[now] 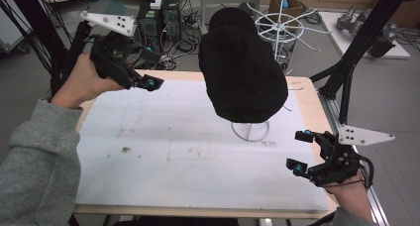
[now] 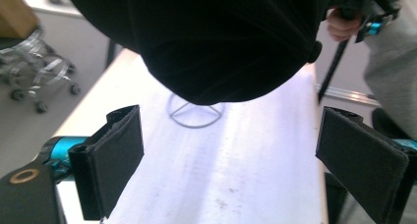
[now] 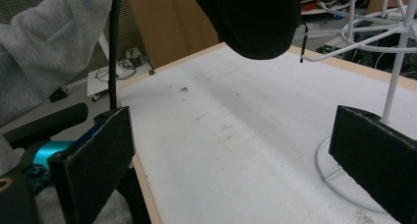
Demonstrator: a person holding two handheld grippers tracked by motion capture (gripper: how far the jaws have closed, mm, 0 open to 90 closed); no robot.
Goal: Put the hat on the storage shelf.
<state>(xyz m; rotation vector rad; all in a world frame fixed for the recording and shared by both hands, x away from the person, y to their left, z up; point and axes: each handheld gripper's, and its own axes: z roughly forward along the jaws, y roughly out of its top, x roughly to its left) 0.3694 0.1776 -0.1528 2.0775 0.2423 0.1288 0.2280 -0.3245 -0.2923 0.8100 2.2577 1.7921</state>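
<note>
Black knitted beanie (image 1: pixel 242 70) draped over a white wire stand (image 1: pixel 251 131), near the far middle of the white table top (image 1: pixel 173 156). Hung well clear of both pairs of jaws, touched by neither. Left gripper (image 1: pixel 148 82) held up at the far left corner of the table, jaws spread wide with nothing between them; seen along those jaws in the left gripper view, the beanie (image 2: pixel 216 37) lay ahead and above, apart from the pads. Right gripper (image 1: pixel 299 151) kept at the near right edge, jaws likewise released and empty, beside the stand's ring base (image 3: pixel 334 172).
</note>
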